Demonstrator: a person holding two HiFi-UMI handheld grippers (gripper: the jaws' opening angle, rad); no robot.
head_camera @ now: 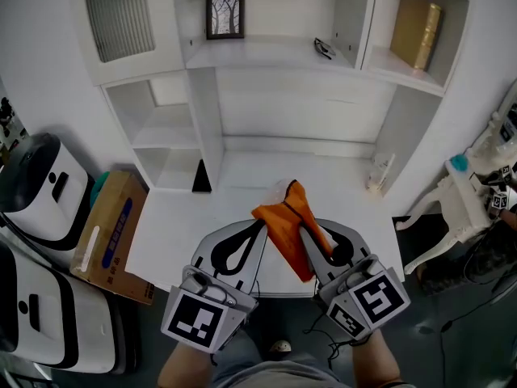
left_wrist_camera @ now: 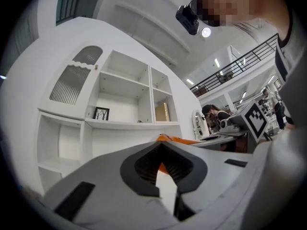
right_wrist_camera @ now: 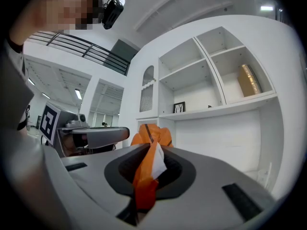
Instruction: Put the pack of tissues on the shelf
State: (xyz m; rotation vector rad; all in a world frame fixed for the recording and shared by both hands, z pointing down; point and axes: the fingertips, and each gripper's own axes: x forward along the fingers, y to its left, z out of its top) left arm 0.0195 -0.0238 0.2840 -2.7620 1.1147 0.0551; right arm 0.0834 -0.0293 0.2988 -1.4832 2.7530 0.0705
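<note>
The orange pack of tissues (head_camera: pixel 287 217) hangs above the white desk (head_camera: pixel 182 229), and my right gripper (head_camera: pixel 311 229) is shut on its lower part. The right gripper view shows the pack (right_wrist_camera: pixel 152 134) pinched between the jaws of that gripper (right_wrist_camera: pixel 149 152), sticking up past their tips. My left gripper (head_camera: pixel 258 226) is shut and holds nothing; its tip is right beside the pack's left edge. A strip of orange (left_wrist_camera: pixel 175 139) shows beyond the left gripper (left_wrist_camera: pixel 163 145) in its own view. The white shelf unit (head_camera: pixel 266 55) rises behind the desk.
On the shelf stand a framed picture (head_camera: pixel 224 14), a small dark object (head_camera: pixel 325 48) and a gold box (head_camera: pixel 416 31). A black wedge (head_camera: pixel 201 178) and a white bottle (head_camera: pixel 380 172) sit at the desk's back. A cardboard box (head_camera: pixel 109 237) and white machines (head_camera: pixel 40 184) are on the left.
</note>
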